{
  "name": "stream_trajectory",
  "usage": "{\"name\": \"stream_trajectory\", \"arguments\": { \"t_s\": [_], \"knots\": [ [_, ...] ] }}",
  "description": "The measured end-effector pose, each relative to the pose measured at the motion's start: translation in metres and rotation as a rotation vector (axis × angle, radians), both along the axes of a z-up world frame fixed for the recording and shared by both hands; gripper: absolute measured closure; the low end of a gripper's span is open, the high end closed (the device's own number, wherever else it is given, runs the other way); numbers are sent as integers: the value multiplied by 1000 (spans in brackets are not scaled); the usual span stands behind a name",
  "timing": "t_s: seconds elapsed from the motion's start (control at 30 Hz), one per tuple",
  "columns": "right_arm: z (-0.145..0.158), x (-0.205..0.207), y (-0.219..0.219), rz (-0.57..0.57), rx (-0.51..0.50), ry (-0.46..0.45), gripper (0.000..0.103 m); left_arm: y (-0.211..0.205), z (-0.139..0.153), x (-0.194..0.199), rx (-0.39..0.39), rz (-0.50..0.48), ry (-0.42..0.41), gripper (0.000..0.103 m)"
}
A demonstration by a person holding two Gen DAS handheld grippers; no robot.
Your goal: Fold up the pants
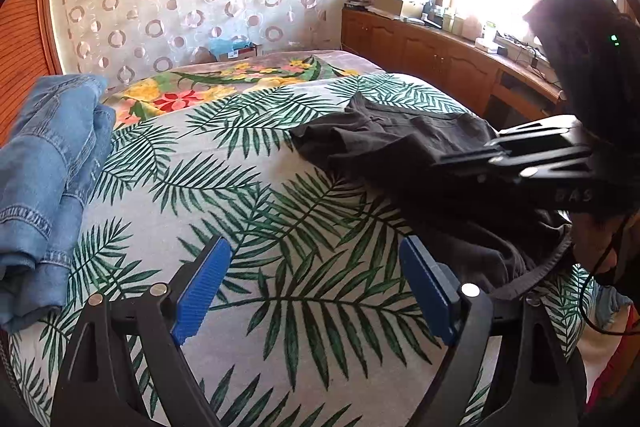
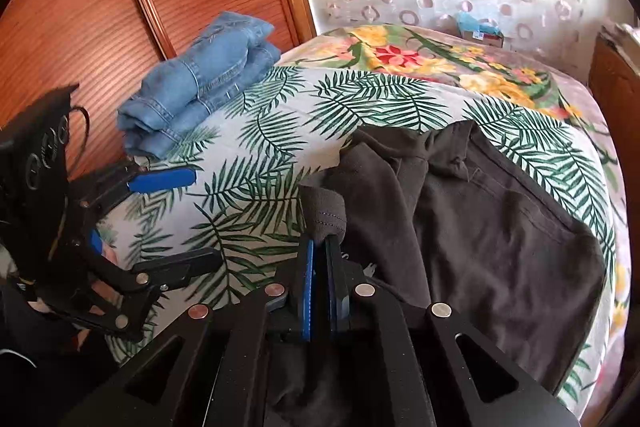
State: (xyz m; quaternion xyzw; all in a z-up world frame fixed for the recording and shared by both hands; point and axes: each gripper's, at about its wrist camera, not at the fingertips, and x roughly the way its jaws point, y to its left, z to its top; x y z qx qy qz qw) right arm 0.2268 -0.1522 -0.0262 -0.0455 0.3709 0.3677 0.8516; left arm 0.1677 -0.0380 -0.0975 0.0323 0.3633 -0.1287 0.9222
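Observation:
Dark grey pants [image 2: 480,211] lie crumpled on the leaf-print bed cover, at the right in the left wrist view [image 1: 400,143]. My right gripper [image 2: 322,251] is shut on a folded edge of the pants near the bed's front. It shows from the side in the left wrist view [image 1: 520,163], above the pants. My left gripper [image 1: 316,287] is open and empty over bare cover, left of the pants. It shows at the left in the right wrist view [image 2: 176,219], its blue pads [image 2: 160,181] apart.
A stack of folded blue jeans [image 1: 48,179] lies at the bed's left side [image 2: 200,79], by a wooden headboard [image 2: 100,7]. A floral blanket [image 1: 224,83] covers the far end. A wooden cabinet [image 1: 440,55] with clutter runs along the window wall.

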Motion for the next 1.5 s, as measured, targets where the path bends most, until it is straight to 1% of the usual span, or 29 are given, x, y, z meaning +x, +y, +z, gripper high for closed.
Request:
{"name": "stream_trajectory", "arguments": {
  "t_s": [0.07,0.1,0.17,0.23,0.33,0.43,0.5,0.67,0.83,0.87,0.9,0.93,0.97,1.0,1.07,1.13,1.3,1.4,1.5],
  "knots": [
    [7,-3,-2,-1,11,-22,86,2,0,0,-3,5,2,16],
    [11,-3,-6,-3,24,-33,84,4,-1,-1,-2,8,2,16],
    [17,-7,-10,-19,37,-47,71,6,-1,0,-4,14,2,16],
    [17,-7,-11,-38,21,-62,66,6,-1,-1,-9,17,3,16],
    [11,-6,-3,-32,-6,-61,65,5,-1,-5,-5,9,1,16],
    [9,-8,10,1,-39,-64,65,6,-3,-6,-6,7,3,16],
    [3,-7,21,8,-91,-77,65,7,-4,-5,-5,9,5,16],
    [-9,1,32,8,-189,-80,65,8,-5,-6,-9,12,6,16],
    [-13,1,39,14,-227,-93,65,9,-4,-6,-9,13,4,16],
    [-12,1,40,16,-232,-94,66,9,-5,-6,-10,14,4,16],
    [-13,1,40,18,-239,-100,71,10,-5,-6,-11,15,4,16],
    [-13,-1,40,17,-249,-107,77,10,-5,-6,-11,16,4,16],
    [-12,-2,39,16,-250,-114,88,10,-5,-7,-12,16,4,16],
    [-10,-3,37,18,-236,-114,94,11,-5,-7,-13,17,3,16],
    [-3,-7,29,9,-201,-130,98,10,-5,-7,-13,18,4,16],
    [4,-9,21,-7,-161,-146,99,10,-5,-7,-13,15,5,16],
    [24,-5,-6,-106,-57,-186,99,3,-5,-7,-7,-3,6,16],
    [33,0,-23,-186,-47,-218,99,-4,-4,-5,-1,-21,5,16],
    [34,9,-40,-239,-42,-213,99,-13,-1,-2,9,-43,2,16]
  ]
}}
